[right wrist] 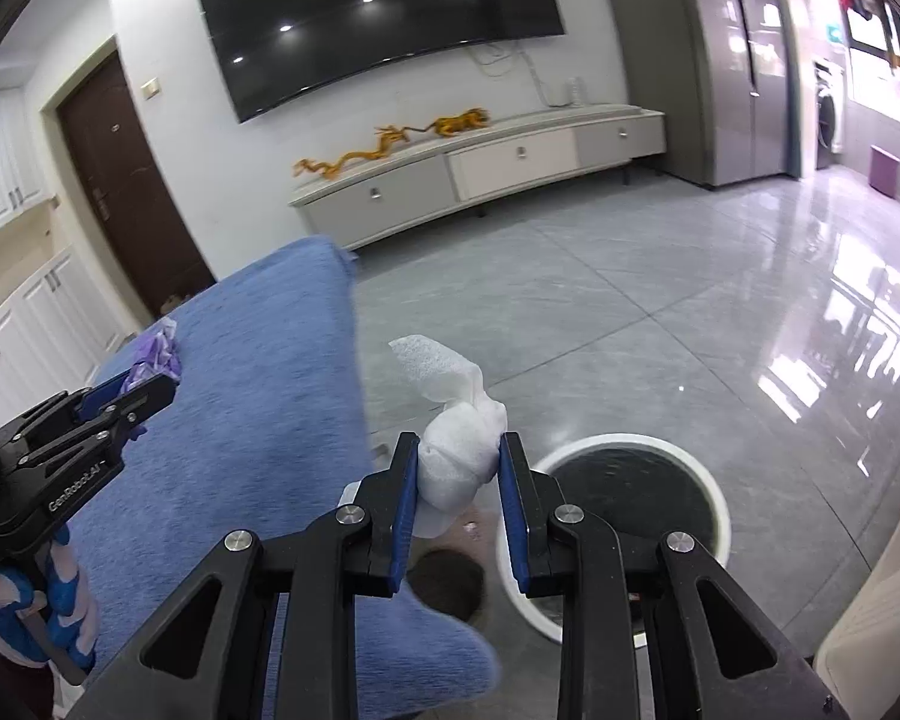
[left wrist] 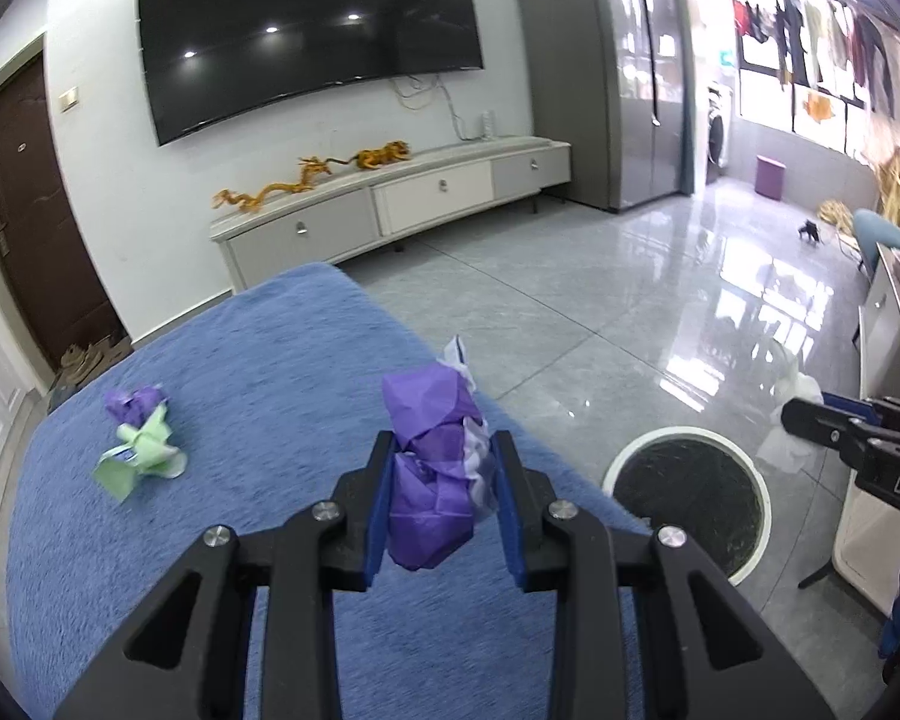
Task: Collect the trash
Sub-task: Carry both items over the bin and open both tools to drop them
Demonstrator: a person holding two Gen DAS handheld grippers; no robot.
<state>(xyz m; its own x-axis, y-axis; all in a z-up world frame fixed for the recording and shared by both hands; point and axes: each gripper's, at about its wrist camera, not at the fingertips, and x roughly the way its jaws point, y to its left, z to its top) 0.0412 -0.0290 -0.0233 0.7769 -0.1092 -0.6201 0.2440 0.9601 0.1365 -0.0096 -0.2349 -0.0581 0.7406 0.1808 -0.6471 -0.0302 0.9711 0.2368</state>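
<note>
My left gripper [left wrist: 444,444] is shut on a crumpled purple paper wad [left wrist: 429,480], held above the blue-covered table [left wrist: 210,372] near its right edge. A purple and green paper wad [left wrist: 141,444] lies on the cover to the left. My right gripper [right wrist: 459,447] is shut on a crumpled white tissue [right wrist: 459,450], above the floor just off the table's edge. The round white bin [right wrist: 630,516] with a black liner stands on the floor to the lower right of the tissue. The same bin [left wrist: 687,495] lies right of the left gripper. The left gripper [right wrist: 144,390] shows at the right wrist view's left side.
A grey tiled floor [left wrist: 570,300] stretches beyond the table. A low TV cabinet [left wrist: 390,204] stands against the far wall under a wall-mounted television [left wrist: 306,36]. A pale cabinet [left wrist: 888,348] is at the right. A dark door [left wrist: 30,222] is at the far left.
</note>
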